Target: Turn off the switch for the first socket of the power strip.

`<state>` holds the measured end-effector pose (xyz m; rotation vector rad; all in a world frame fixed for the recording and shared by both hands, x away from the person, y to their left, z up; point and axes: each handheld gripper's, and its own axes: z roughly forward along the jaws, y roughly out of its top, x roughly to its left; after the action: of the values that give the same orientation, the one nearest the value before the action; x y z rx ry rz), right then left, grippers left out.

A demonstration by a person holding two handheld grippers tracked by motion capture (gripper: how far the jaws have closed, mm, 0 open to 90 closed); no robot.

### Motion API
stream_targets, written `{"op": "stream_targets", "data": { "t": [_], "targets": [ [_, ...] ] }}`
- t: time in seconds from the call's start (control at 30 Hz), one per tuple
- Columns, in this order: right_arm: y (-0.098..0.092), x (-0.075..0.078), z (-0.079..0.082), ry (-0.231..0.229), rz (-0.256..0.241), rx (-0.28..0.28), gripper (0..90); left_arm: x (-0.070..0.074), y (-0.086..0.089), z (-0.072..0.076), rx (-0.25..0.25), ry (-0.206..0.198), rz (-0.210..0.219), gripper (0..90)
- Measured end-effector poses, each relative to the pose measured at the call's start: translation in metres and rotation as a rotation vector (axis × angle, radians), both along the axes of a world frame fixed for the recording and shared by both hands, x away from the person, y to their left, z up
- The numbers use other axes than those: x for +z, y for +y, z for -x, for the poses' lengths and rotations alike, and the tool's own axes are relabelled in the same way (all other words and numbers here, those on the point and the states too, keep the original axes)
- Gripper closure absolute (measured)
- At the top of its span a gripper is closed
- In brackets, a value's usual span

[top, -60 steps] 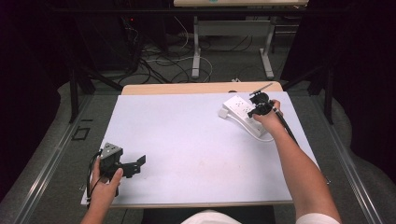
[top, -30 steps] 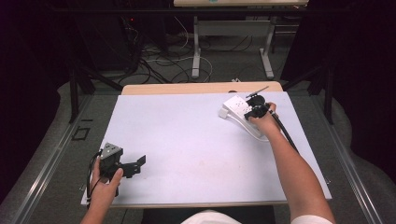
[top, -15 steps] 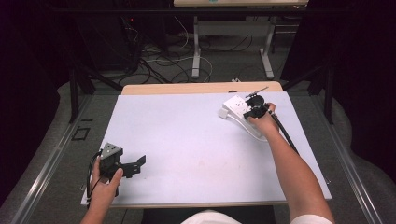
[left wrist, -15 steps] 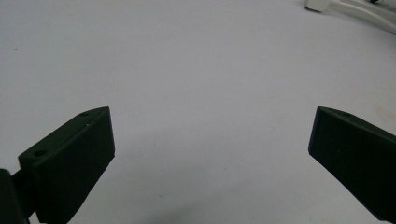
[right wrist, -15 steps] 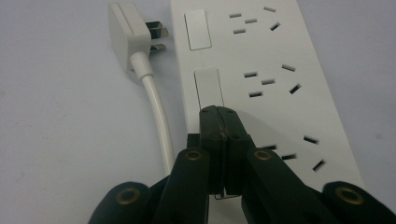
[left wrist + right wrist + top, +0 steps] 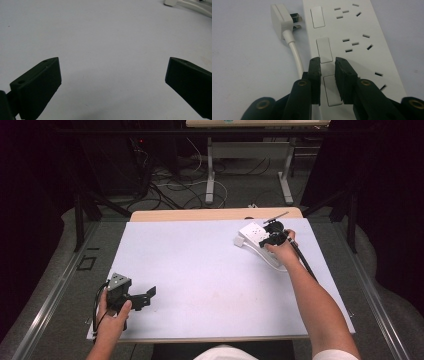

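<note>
Two claws on one pale counter. High view: left claw rests at the near left corner, held in a hand, jaws spread and pointing toward the middle of the counter, grey plate on top. Right claw sits at the far right, over a white power strip that lies aslant near the counter's far edge; a black cable trails back along the forearm. White cord of the strip loops on the counter beside the hand.

Left gripper view: left claw released, jaws wide apart, bare counter between them; a corner of the white power strip at the top right, well apart.

Right gripper view: right claw nearly clenched, a narrow gap left between the jaws, nothing gripped; tips lie over the power strip at its row of rocker switches, the gap at the middle switch. White plug lies just beside the strip's far end, prongs toward it, cord running back alongside the strip.
</note>
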<state>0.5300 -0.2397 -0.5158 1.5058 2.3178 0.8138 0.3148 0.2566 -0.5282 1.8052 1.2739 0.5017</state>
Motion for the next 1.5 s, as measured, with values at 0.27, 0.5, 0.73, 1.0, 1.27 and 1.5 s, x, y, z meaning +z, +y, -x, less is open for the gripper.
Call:
{"op": "stream_targets", "data": {
  "t": [0.27,0.5,0.73,1.0,1.27,1.5],
  "targets": [
    [-0.002,0.007,0.0,-0.012,0.032,-0.019,55.6,0.0,0.0,0.0,0.0,0.0,0.0,0.2],
    [-0.005,0.011,0.0,-0.019,0.031,-0.027,45.7,0.0,0.0,0.0,0.0,0.0,0.003,0.2],
    [-0.009,0.011,0.0,-0.014,0.01,-0.04,40.8,0.0,0.0,0.0,-0.001,0.008,0.002,0.2],
    [-0.011,0.015,0.001,-0.005,0.006,-0.052,25.3,0.0,-0.001,0.0,0.0,0.007,0.003,0.2],
    [-0.015,0.019,0.004,-0.007,0.019,-0.092,0.0,-0.001,-0.001,0.0,0.001,0.006,0.002,0.2],
    [-0.018,0.025,0.01,-0.034,0.063,-0.054,0.0,0.0,0.0,0.0,0.003,0.005,0.001,0.2]
  ]
}}
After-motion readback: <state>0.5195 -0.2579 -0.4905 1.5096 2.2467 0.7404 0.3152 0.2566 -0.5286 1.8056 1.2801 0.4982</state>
